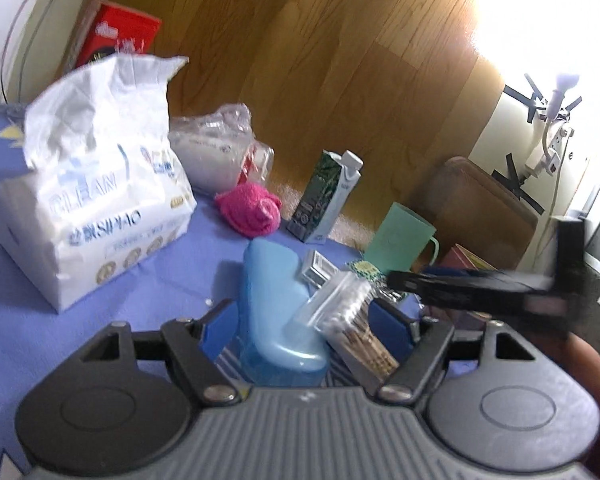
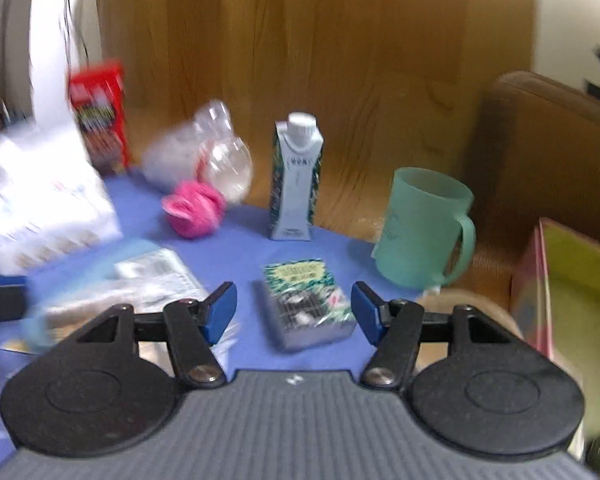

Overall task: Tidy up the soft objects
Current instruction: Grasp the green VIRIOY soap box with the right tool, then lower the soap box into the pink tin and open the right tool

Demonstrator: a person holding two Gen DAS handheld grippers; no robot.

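My left gripper (image 1: 304, 322) is shut on a light blue case (image 1: 276, 312) and a clear box of cotton swabs (image 1: 348, 320), both held tilted between its blue pads. Beyond them, a fuzzy pink cloth ball (image 1: 250, 210) (image 2: 194, 214) lies on the blue cloth (image 1: 160, 280), beside a large white tissue pack (image 1: 96, 220). My right gripper (image 2: 294, 314) stands open over a small green patterned pack (image 2: 308, 304). There are gaps on both sides of this pack. A blurred black finger (image 1: 460, 290) of the right gripper crosses the left wrist view.
A crumpled clear plastic bag (image 1: 216, 148) and a red box (image 1: 116, 36) sit at the back. A green-and-white carton (image 2: 296, 180) and a teal mug (image 2: 424, 228) stand near the cloth's far edge. A pink-and-yellow box (image 2: 572, 300) stands at the right, with wooden floor beyond.
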